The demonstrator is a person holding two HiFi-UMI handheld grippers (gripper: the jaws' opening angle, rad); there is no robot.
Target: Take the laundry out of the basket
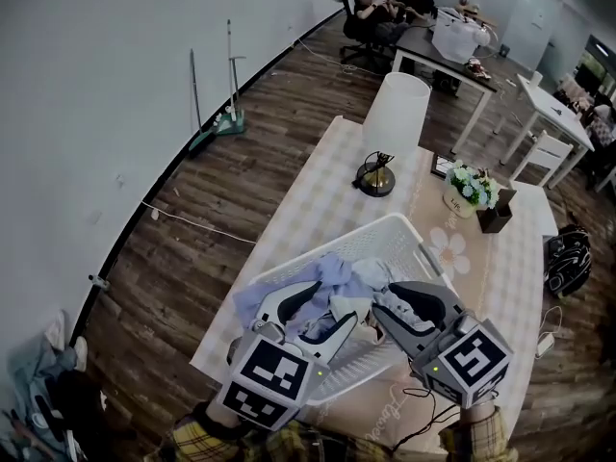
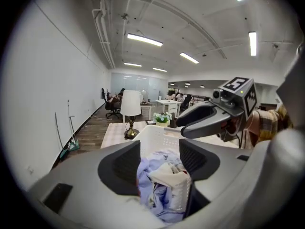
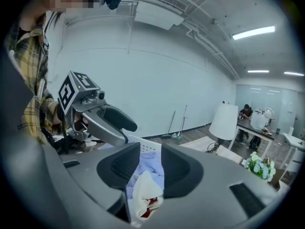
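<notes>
Heaping the basket (image 1: pixel 377 227), laundry (image 1: pixel 332 268) lies below left gripper (image 1: pixel 339 304); below right gripper (image 1: pixel 383 308).

Dark wood-plank floor (image 1: pixel 279 114) beneath plain white wall (image 1: pixel 96 114); checked-cloth desk (image 1: pixel 318 191) with white-shaded lamp (image 1: pixel 395 114) and potted flowers (image 1: pixel 472 189); white office tables (image 1: pixel 443 51) beyond; strip lights (image 2: pixel 144 40) overhead.
</notes>
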